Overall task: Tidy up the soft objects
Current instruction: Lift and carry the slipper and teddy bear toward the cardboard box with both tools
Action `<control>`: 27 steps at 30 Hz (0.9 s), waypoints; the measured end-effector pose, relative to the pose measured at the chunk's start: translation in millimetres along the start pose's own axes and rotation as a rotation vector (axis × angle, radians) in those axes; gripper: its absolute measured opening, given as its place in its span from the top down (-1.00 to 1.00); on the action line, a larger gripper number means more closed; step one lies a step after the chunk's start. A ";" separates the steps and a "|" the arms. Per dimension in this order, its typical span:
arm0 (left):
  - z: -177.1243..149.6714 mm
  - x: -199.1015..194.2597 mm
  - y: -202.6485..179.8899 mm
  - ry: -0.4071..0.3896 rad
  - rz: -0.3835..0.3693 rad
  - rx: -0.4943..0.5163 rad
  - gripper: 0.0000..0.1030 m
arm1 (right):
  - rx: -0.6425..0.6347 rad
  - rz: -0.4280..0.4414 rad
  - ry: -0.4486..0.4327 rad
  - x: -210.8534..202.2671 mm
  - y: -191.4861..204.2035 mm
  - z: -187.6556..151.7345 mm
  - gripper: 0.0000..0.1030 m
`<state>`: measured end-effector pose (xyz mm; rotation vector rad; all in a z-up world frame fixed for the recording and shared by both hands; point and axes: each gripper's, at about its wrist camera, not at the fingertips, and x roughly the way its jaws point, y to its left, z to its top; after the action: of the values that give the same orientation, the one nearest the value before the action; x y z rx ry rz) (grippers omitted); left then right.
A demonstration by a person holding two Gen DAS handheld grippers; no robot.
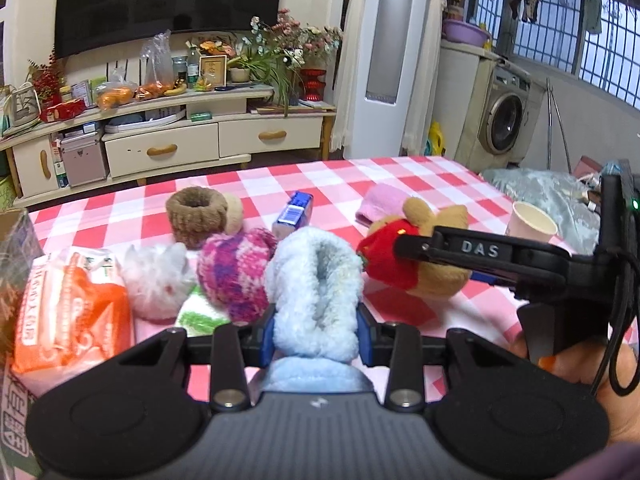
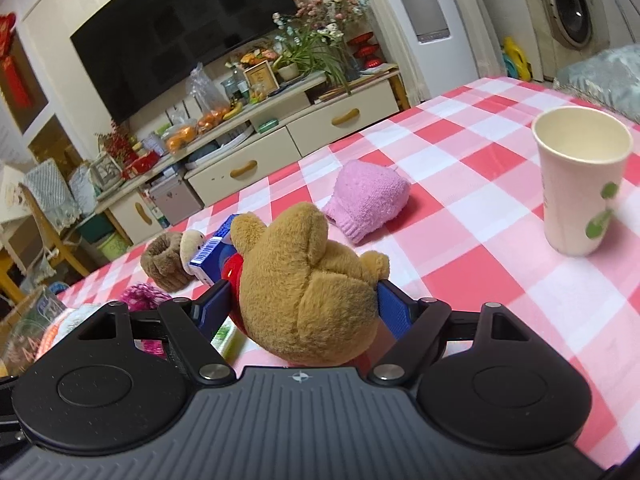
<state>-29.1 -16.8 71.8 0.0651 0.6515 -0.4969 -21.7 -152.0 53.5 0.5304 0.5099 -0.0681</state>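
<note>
On the checked cloth (image 2: 472,184), two soft things are being held at once: the left gripper (image 1: 316,320) is pinching a pale blue sock (image 1: 316,280) narrowly between its blue pads, and the right gripper (image 2: 300,308) is closing on a tan bear (image 2: 304,276) with its pads pressing the plush from both sides. The sock is bulging above the pads, so it is likely gripped low on loose fluff, and it could be slipping out if swung fast. It is also crowding the purple knit ball (image 1: 236,272) and white fluff toy (image 1: 156,280) just beside it, which could be getting dragged or knocked. The bear is sitting just in front of a blue carton (image 2: 210,258), which a careless lift could be tipping. The paper cup (image 2: 580,180) is standing apart on the right, light and easily toppled by a wide sweep. The pink sock (image 2: 366,200) and brown cuff (image 2: 164,260) are waiting farther back. "DAS" is showing on the right gripper's arm; the orange packet (image 1: 68,304) is carrying print too blurred to read.
</note>
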 end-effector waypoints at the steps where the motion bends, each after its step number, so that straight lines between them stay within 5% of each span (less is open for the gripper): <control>1: 0.3 -2.1 1.9 -0.005 0.000 -0.004 0.29 | 0.008 0.001 -0.001 -0.9 1.3 -1.0 -0.89; 27: 7.7 -72.6 73.6 -0.166 0.035 -0.146 0.27 | -0.100 0.130 -0.058 -34.3 59.5 -5.5 -0.89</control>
<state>-40.3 77.1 114.2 -0.1013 0.5210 -0.4150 -42.7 -100.2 93.7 0.4611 0.4188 0.0657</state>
